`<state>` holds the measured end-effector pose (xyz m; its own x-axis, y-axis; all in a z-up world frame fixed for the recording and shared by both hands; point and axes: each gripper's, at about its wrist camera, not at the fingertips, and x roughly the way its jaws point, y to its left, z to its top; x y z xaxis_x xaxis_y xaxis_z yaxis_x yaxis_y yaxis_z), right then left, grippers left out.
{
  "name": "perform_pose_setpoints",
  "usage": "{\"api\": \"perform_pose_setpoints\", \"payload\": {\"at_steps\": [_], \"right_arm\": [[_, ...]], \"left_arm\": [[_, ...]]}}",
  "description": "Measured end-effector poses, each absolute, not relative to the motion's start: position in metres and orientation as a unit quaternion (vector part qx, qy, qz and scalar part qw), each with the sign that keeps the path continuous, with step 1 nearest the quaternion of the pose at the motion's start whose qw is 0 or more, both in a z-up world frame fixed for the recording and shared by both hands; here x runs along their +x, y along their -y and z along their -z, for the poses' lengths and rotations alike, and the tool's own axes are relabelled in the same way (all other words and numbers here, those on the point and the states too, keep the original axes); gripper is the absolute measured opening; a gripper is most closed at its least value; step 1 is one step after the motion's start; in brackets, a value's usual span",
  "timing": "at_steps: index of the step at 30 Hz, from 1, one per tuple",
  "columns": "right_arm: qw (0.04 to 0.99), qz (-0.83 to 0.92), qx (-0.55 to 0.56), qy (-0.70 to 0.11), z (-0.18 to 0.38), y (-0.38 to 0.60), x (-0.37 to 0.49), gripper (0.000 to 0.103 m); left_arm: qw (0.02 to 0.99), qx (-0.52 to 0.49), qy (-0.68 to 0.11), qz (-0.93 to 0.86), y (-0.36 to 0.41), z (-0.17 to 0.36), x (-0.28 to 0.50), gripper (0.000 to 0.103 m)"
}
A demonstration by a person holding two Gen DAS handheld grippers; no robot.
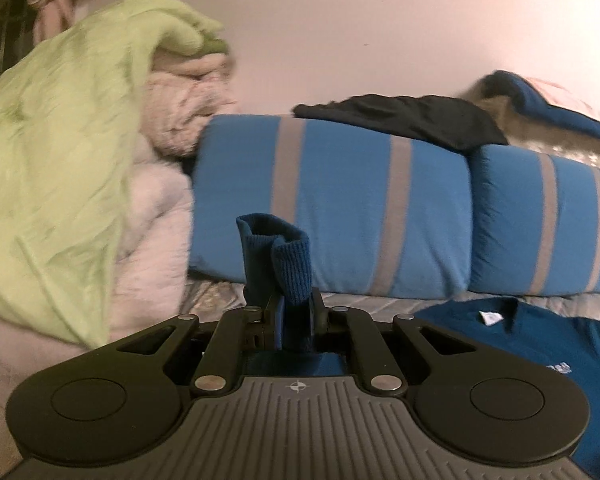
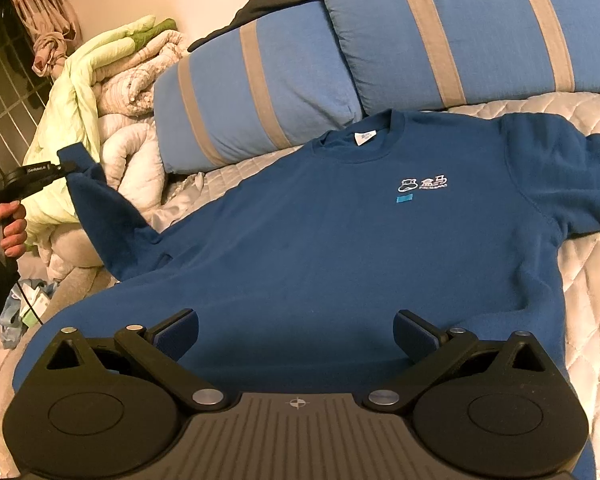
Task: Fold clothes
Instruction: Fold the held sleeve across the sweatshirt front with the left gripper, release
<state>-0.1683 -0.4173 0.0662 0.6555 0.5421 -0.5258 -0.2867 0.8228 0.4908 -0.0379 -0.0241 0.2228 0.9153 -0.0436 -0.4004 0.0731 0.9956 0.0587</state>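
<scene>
Two tools — left tool clamps one sweatshirt cuff, right tool gapes wide — two pillows.

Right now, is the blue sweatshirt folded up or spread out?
Mostly spread out: the sweatshirt lies flat, front up, on the bed; only one sleeve cuff is lifted by the left hand-held gripper.

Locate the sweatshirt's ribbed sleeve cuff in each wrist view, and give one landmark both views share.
Left wrist view: the sleeve cuff stands up at lower centre, pinched in the left gripper, in front of the striped blue pillow.
Right wrist view: the same cuff is at the far left edge, held up off the bed by the left gripper.
Shared landmark: the white neck label inside the sweatshirt collar.
</scene>
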Motion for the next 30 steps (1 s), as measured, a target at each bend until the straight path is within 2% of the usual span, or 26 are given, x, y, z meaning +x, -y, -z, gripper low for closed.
{"api": "perform_pose_setpoints", "payload": {"at_steps": [11,21,24,25,27,30], "right_arm": [[0.890,-0.233,0.187,-0.344,-0.065,0.417,-0.168,0.103],[0.890,-0.230,0.185,-0.347,-0.065,0.416,-0.166,0.103],[0.890,-0.228,0.183,-0.349,-0.065,0.414,-0.166,0.103],[0.890,-0.228,0.183,-0.349,-0.065,0.414,-0.166,0.103],[0.890,-0.227,0.183,-0.350,-0.065,0.415,-0.166,0.103],[0.891,-0.224,0.184,-0.349,-0.065,0.416,-0.167,0.103]], "left_arm": [[0.970,0.097,-0.197,0.103,0.095,-0.223,-0.032,0.011],[0.948,0.167,-0.172,0.210,0.190,-0.224,-0.042,0.011],[0.940,0.152,-0.173,0.252,0.221,-0.223,-0.050,0.014],[0.937,0.144,-0.174,0.265,0.231,-0.223,-0.052,0.019],[0.928,0.124,-0.187,0.298,0.244,-0.222,-0.056,0.045],[0.919,0.113,-0.192,0.324,0.255,-0.218,-0.064,0.064]]}}
